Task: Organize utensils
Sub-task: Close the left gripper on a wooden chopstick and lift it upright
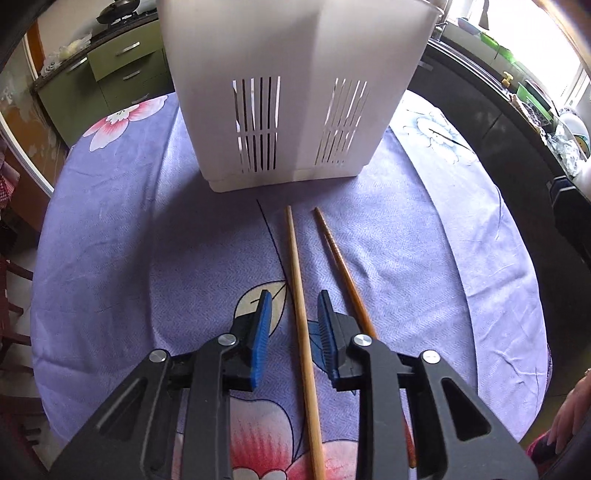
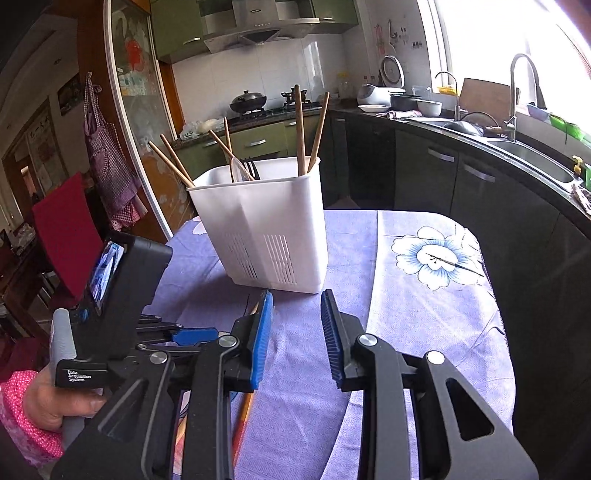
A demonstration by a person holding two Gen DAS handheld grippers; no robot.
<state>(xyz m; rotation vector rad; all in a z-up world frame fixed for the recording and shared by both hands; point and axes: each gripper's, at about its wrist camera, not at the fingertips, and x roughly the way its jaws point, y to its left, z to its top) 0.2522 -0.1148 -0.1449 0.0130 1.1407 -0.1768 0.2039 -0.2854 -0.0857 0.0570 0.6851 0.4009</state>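
left tongs [image 1: 294, 308] gape open low over the desk [image 1: 110, 240], astride a pale chopstick [image 1: 301, 314]; a darker chopstick [image 1: 343, 269] lies just right. the white utensil holder [image 1: 295, 92] stands beyond. right tongs [image 2: 296, 310] open, empty, near the holder.

Kitchen interior. A table with a purple floral tablecloth [image 2: 424, 295] stands beside a dark curved counter [image 2: 461, 177] bearing a sink [image 2: 532, 155] and tap [image 2: 517, 92] under a bright window [image 2: 498, 33]. Green cabinets [image 2: 255, 142], a stove with a wok [image 2: 247, 101], a range hood [image 2: 255, 33] and white wall tiles [image 2: 288, 70] lie behind.
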